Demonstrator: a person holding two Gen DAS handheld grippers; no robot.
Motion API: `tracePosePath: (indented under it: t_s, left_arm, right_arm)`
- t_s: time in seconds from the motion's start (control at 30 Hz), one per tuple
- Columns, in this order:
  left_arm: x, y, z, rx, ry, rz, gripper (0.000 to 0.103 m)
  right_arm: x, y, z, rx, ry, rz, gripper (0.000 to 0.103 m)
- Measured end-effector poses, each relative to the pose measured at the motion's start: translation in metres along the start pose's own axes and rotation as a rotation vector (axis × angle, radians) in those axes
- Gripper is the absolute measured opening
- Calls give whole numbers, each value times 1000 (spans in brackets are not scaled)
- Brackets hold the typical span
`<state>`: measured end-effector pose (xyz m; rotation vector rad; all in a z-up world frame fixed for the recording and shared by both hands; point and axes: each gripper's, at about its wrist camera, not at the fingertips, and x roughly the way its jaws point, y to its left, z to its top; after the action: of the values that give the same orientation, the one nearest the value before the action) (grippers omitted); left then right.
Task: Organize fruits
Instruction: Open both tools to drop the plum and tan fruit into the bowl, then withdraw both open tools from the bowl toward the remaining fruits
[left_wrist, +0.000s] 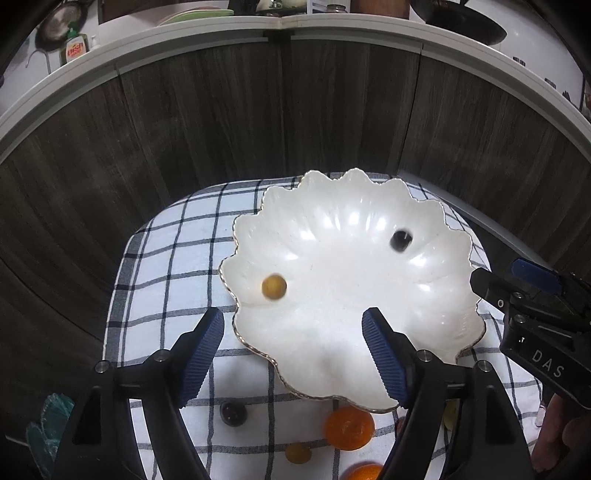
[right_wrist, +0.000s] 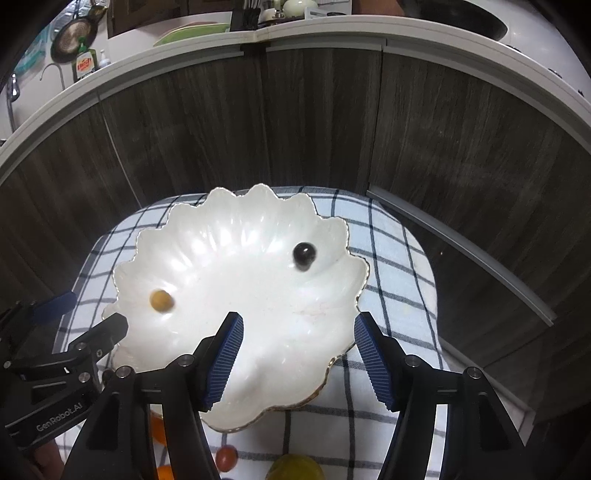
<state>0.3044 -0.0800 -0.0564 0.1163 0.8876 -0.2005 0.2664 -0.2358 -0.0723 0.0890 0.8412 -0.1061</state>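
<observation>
A white scalloped bowl (left_wrist: 332, 332) (right_wrist: 258, 332) sits on a checked cloth. In it lie a small yellow fruit (left_wrist: 274, 286) (right_wrist: 161, 300) at the left and a dark round fruit (left_wrist: 400, 240) (right_wrist: 304, 253) at the back right. My left gripper (left_wrist: 293, 328) is open and empty over the bowl's near left rim. My right gripper (right_wrist: 298, 332) is open and empty over the bowl's near right part; it also shows in the left wrist view (left_wrist: 517, 291). Loose on the cloth near me are a dark fruit (left_wrist: 232, 413), an orange (left_wrist: 349, 428), a small yellow fruit (left_wrist: 297, 453) and a second orange (left_wrist: 364, 472).
The checked cloth (left_wrist: 166, 266) (right_wrist: 399, 258) covers a small table in front of dark wood cabinet doors (left_wrist: 258, 118). A red fruit (right_wrist: 226, 458) and a yellow-green fruit (right_wrist: 295, 469) lie on the cloth near me. A white counter edge (left_wrist: 184, 48) runs above the cabinets.
</observation>
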Motion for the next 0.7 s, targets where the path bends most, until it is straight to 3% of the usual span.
tracePosePath:
  t_s: [0.7]
  left_arm:
    - [-42, 0, -8, -15, -48, -2, 77]
  right_arm:
    - [-38, 1, -4, 8, -56, 11, 64]
